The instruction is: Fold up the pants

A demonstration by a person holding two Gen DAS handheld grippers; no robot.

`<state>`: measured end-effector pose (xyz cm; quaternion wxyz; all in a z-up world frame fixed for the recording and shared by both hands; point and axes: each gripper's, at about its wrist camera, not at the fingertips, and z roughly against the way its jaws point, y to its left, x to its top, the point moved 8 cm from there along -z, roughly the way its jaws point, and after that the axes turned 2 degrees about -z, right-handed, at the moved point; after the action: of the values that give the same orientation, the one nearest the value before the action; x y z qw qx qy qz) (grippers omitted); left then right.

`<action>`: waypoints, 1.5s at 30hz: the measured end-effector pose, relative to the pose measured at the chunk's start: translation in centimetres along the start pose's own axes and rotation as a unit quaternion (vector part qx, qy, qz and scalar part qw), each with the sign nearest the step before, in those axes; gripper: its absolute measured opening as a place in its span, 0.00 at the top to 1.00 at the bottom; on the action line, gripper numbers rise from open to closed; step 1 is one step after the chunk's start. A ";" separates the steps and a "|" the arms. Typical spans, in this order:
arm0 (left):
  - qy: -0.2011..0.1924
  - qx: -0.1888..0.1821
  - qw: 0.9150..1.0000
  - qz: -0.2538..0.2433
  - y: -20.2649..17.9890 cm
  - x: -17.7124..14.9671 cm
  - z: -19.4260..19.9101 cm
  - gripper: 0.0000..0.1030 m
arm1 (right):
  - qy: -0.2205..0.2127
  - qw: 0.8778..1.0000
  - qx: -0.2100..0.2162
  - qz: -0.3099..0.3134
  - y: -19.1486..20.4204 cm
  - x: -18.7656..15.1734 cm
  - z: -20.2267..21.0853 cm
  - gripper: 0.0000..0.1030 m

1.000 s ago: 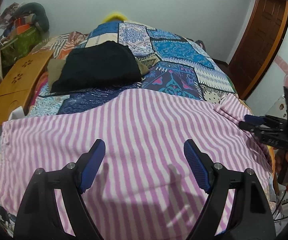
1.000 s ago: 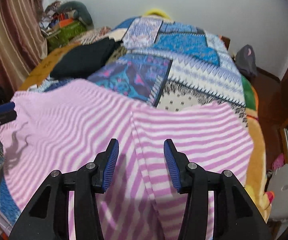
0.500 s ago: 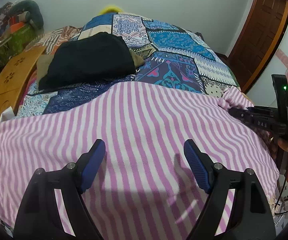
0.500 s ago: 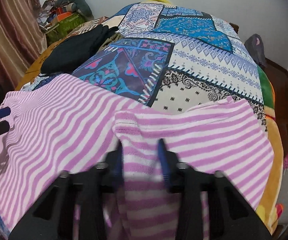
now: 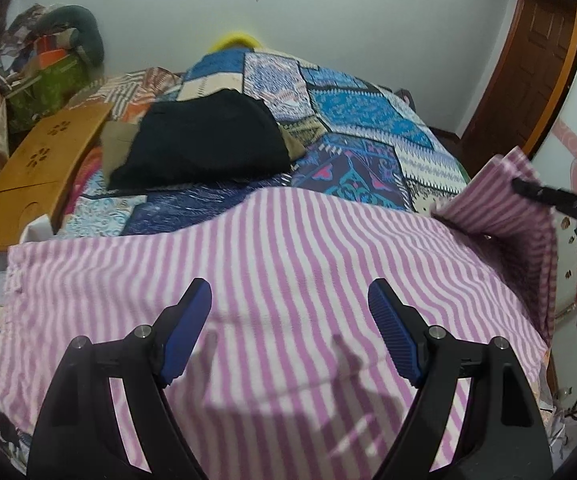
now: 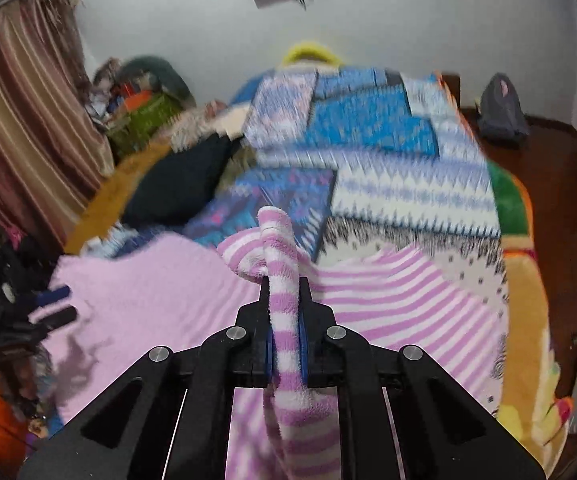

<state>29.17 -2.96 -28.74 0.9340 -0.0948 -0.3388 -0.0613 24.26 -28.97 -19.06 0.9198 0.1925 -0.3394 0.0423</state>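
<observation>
Obscured: the right wrist view is smeared by motion blur, so the patchwork bedspread (image 6: 372, 136) and the room behind read only as rough shapes; the near hem of the striped pants (image 5: 272, 264) is cut off by the frame edge in both views.

Striped pants: pink and white, spread flat across the foot of the bed, one end lifted off the bedspread.

Right gripper (image 6: 284, 320): jaws closed tight on a bunched fold of the pants, the cloth standing up between the fingers.

Left gripper (image 5: 290, 328): jaws wide apart, holding nothing, poised above the flat middle of the pants.

Left wrist view only: raised pants end at the right edge; folded black garment (image 5: 204, 140); wooden lap table (image 5: 36, 172).
</observation>
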 end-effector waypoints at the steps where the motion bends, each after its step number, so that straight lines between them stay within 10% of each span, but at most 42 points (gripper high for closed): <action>1: -0.003 0.002 1.000 0.002 0.2 0.0 0.4 0.21 | -0.009 1.000 0.005 0.004 0.7 0.6 0.8 0.92; 9: -0.029 0.023 0.999 0.014 2.4 -0.9 4.5 0.21 | -0.025 0.993 0.078 0.082 10.7 0.8 3.7 0.92; 18: -0.027 0.032 0.999 0.024 3.8 -2.5 6.6 0.21 | 0.108 0.973 0.123 0.164 18.7 -11.1 -2.9 0.89; 28: -0.008 0.000 1.000 -0.015 -0.3 -0.1 4.3 0.21 | 0.088 0.981 0.108 0.132 15.7 -10.9 -1.4 0.55; 36: 0.044 -0.050 0.995 -0.073 -7.3 3.1 -2.5 0.21 | 0.007 0.994 -0.011 0.108 6.6 -8.1 3.2 0.54; 45: 0.146 -0.079 0.982 -0.090 -10.5 2.4 -11.2 0.33 | 0.052 0.997 -0.050 0.041 -1.0 -11.8 1.5 0.54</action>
<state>36.04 -15.77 -34.19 0.9536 -0.1278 -0.2001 -0.1853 14.54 -29.79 -25.90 0.9424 0.1294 -0.2999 0.0725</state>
